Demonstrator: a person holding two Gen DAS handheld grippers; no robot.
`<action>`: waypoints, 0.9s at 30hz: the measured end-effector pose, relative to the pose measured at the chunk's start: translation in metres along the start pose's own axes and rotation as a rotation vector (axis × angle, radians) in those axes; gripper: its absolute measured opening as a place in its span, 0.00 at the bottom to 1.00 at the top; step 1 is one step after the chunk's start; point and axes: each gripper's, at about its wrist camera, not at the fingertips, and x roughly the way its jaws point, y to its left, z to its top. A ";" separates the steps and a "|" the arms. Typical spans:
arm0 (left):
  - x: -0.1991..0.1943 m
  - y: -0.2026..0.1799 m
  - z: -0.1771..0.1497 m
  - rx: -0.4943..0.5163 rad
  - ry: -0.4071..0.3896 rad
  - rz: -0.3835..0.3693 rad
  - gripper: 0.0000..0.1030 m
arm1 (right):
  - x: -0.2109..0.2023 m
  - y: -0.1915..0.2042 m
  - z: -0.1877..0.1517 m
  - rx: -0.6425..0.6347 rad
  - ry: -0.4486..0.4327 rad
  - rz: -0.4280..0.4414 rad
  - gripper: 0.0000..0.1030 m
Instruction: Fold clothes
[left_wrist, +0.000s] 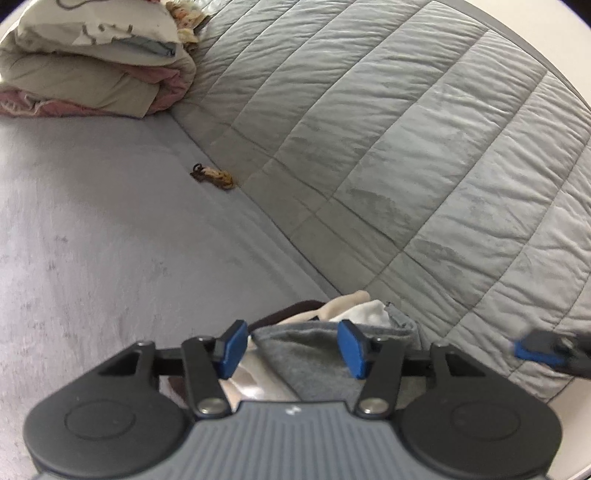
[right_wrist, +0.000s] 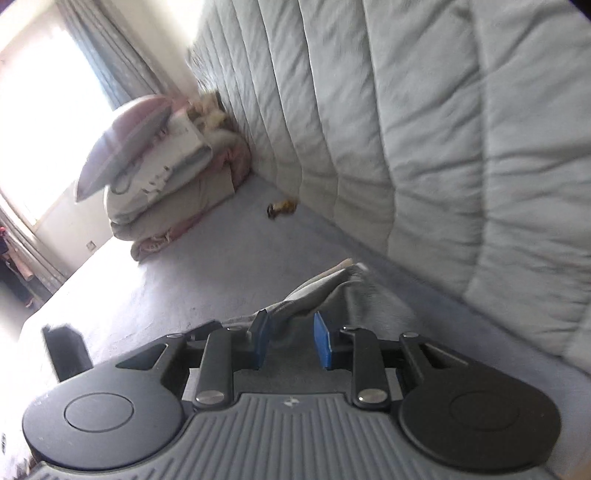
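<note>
Low in the frame, my left hand-held gripper (left_wrist: 291, 349) hangs half-open, empty, over the grey garment (left_wrist: 314, 354) on the bed (left_wrist: 110, 221); my right hand-held gripper (right_wrist: 291, 345), narrower, grips nothing.

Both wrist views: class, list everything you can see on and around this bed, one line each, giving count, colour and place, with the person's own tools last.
Bed sheet: one, pale lilac-grey, spread under everything.
Quilted cover: one, grey-green, rising along the far side of the sheet.
Stack of folded bedding: one pile, cream, beige and pink, far corner of the bed.
Hair scrunchie: one, brown and yellow, on the sheet at the quilt's edge.
Grey garment: one, grey, directly below the left tool.
Pale clothes: a few pieces, cream and white, just beyond the grey garment.
Curtain: one, grey, beside the bright window.
Left gripper: one, black with blue pads, jaws open above the garment.
Right gripper: one, same colours, jaws apart.
</note>
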 end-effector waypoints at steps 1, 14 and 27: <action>0.001 0.001 -0.001 0.000 0.000 -0.002 0.50 | 0.011 0.000 0.004 0.005 0.012 -0.011 0.28; 0.012 0.011 -0.007 -0.021 -0.023 -0.041 0.14 | 0.122 -0.011 0.023 0.073 0.119 -0.206 0.28; -0.009 -0.009 -0.026 0.102 -0.204 0.032 0.06 | 0.096 -0.021 -0.004 -0.030 -0.304 -0.100 0.05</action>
